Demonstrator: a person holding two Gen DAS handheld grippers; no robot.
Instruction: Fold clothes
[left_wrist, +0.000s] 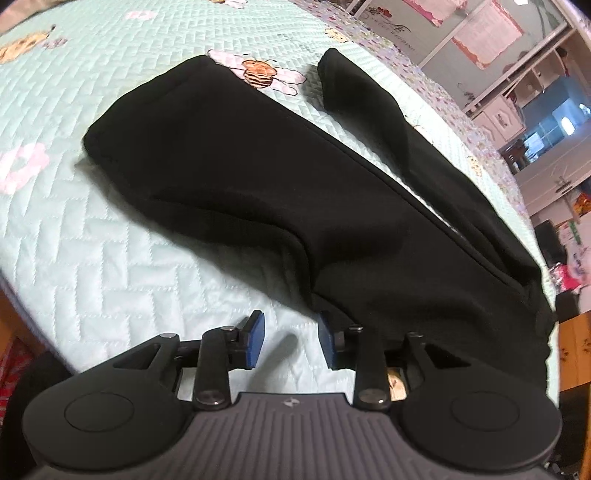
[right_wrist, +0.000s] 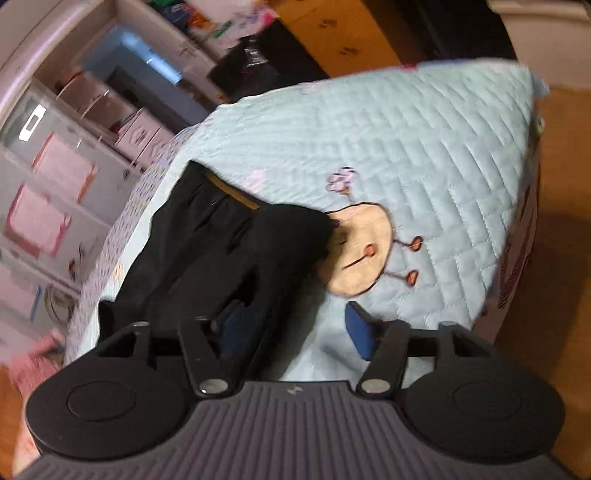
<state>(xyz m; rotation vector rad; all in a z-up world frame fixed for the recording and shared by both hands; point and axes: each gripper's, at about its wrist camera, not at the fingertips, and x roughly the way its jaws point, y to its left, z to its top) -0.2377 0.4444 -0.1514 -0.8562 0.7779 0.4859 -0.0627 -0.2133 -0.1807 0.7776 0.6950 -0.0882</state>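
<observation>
While the black, soft-knit trousers (left_wrist: 280, 177) lie spread on the pale-green quilted bedspread (left_wrist: 92, 266) — two legs reaching away, the waist end nearest — the left gripper (left_wrist: 291, 339) hovers just above the quilt at the cloth's near edge, its blue-padded fingers (left_wrist: 257, 341) narrowly parted with nothing between them. In the blurred right view, the right gripper (right_wrist: 291, 328) stands wider — its left finger (right_wrist: 236, 325) over the dark fabric (right_wrist: 221, 254), unclamped.

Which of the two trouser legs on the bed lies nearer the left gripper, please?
The wide leg spread on the left; the narrow leg lies beyond it, toward the bed's far edge. The left gripper is open beside the wide one.
</observation>
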